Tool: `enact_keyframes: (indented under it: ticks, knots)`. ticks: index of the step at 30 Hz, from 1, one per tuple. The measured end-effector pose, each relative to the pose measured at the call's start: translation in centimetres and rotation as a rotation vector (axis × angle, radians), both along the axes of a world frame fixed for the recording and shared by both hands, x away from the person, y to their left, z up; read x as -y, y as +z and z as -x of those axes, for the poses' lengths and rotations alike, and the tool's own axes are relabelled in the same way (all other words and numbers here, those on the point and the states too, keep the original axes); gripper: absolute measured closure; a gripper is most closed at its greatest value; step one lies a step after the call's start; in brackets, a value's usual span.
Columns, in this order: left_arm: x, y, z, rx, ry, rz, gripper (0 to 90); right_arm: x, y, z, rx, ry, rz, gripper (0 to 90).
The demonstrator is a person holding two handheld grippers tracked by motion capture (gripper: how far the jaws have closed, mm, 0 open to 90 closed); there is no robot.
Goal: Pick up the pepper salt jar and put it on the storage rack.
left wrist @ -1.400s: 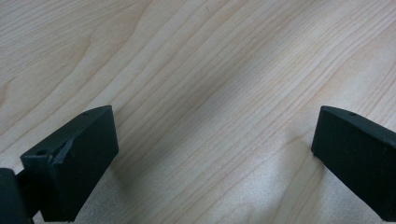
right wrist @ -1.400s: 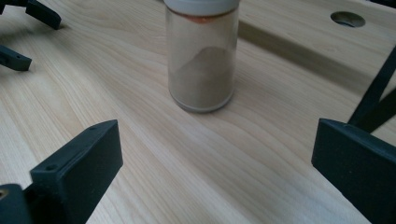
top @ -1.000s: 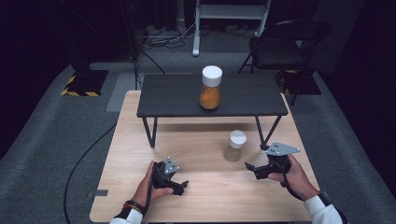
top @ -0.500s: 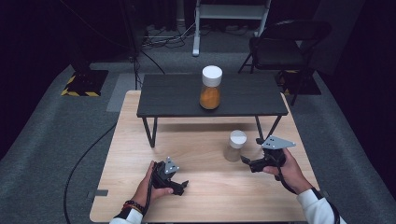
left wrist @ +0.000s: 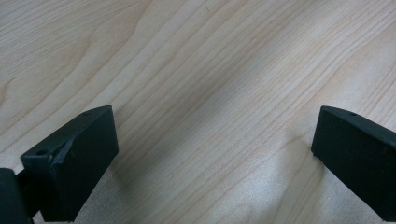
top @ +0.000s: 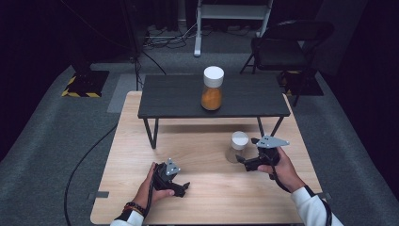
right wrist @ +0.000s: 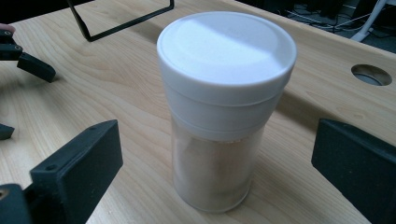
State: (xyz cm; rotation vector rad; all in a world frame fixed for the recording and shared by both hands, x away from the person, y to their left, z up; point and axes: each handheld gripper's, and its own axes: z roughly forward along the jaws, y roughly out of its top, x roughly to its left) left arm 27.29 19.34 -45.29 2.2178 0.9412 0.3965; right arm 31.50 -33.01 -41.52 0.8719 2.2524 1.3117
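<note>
A clear jar of pale powder with a white lid [top: 237, 146] [right wrist: 224, 116] stands upright on the wooden table [top: 202, 146], in front of the low black shelf [top: 179, 99]. My right gripper [top: 241, 161] [right wrist: 215, 168] is open just to the jar's right, its jaws wide on either side of it and not touching. On the shelf stands a second jar [top: 212, 88] with orange powder and a white lid. My left gripper [top: 185, 188] [left wrist: 212, 158] rests open near the table's front, its jaws over bare wood.
The shelf's thin black legs [top: 151, 134] stand on the table behind both grippers. A round hole [right wrist: 371, 74] is cut in the tabletop beyond the jar. A black chair [top: 287, 44] and floor cables [top: 84, 160] lie around the table.
My right gripper has moved left and slightly forward toward the pale jar, so the jar now sits between its open jaws. The left gripper has stayed put.
</note>
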Motion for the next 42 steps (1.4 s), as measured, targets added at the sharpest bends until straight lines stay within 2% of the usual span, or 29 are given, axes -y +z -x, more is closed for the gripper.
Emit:
enact_keyframes:
  ticks: [10, 18, 21, 25, 27, 32, 37, 39, 42]
  knots:
    - [0.0, 0.0, 0.0, 0.0, 0.0, 0.0, 0.4, -0.7, -0.8, -0.9, -0.013, -0.005, -0.016, 1.3]
    - [0.0, 0.0, 0.0, 0.0, 0.0, 0.0, 0.4, -1.2, -1.6, -1.4, -0.016, -0.011, -0.052, 2.5]
    - [0.0, 0.0, 0.0, 0.0, 0.0, 0.0, 0.4, -1.3, -2.0, -1.5, -0.01, -0.022, -0.067, 8.0]
    - [0.0, 0.0, 0.0, 0.0, 0.0, 0.0, 0.4, -1.1, -2.7, -1.6, -0.01, -0.046, -0.112, 15.4]
    - [0.0, 0.0, 0.0, 0.0, 0.0, 0.0, 0.4, -1.0, -2.9, -1.6, -0.008, -0.052, -0.122, 16.6]
    - [0.0, 0.0, 0.0, 0.0, 0.0, 0.0, 0.4, -1.1, -3.3, -1.8, 0.0, -0.051, -0.142, 18.7]
    - [0.0, 0.0, 0.0, 0.0, 0.0, 0.0, 0.4, -1.6, -3.6, -2.0, 0.003, -0.042, -0.138, 22.1]
    - [0.0, 0.0, 0.0, 0.0, 0.0, 0.0, 0.4, -1.6, -3.8, -2.0, 0.011, -0.044, -0.153, 28.3]
    - [0.0, 0.0, 0.0, 0.0, 0.0, 0.0, 0.4, -1.7, -3.9, -1.9, 0.023, -0.045, -0.153, 31.0]
